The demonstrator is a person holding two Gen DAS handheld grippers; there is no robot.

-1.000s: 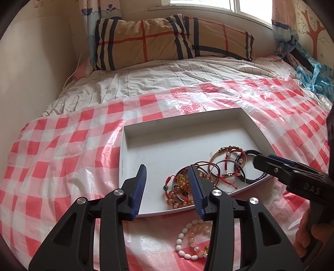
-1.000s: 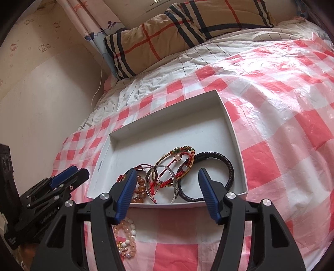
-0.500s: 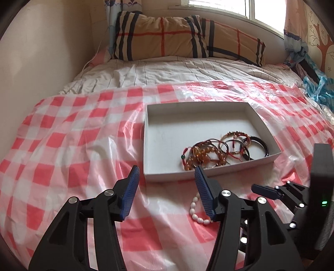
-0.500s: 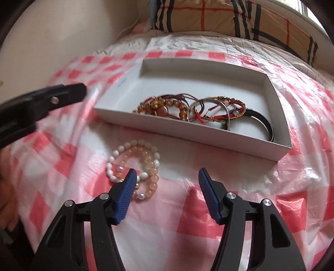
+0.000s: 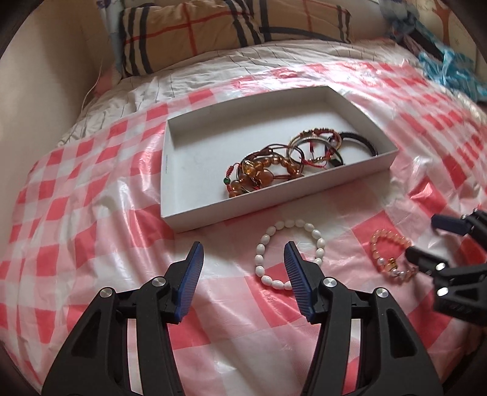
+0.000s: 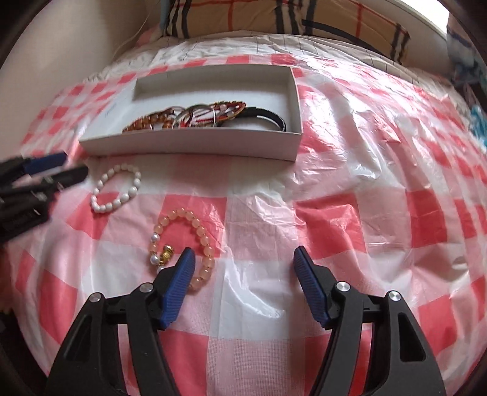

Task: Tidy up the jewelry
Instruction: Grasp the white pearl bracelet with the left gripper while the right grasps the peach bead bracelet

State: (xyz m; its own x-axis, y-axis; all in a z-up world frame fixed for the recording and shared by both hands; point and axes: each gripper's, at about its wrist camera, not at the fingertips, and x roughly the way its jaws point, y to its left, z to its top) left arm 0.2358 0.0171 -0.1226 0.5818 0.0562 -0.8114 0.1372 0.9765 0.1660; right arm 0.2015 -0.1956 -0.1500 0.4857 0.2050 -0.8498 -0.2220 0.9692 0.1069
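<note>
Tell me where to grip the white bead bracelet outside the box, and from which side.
Take the white bead bracelet by one strand of its loop, probably the near-right arc closest to the left tool. Come from above, one finger inside the ring and one outside: it lies flat and open on the checkered plastic sheet, apart from the white box and the peach bracelet.

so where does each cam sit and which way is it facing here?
Left wrist: on the left gripper, looking over the bed at the tray and white bracelet; own open fingers show, right gripper at the right edge.
Right wrist: on the right gripper, over the peach bracelet, facing the tray; left gripper at the left edge.
Shared: tray, both bracelets, pillow.
</note>
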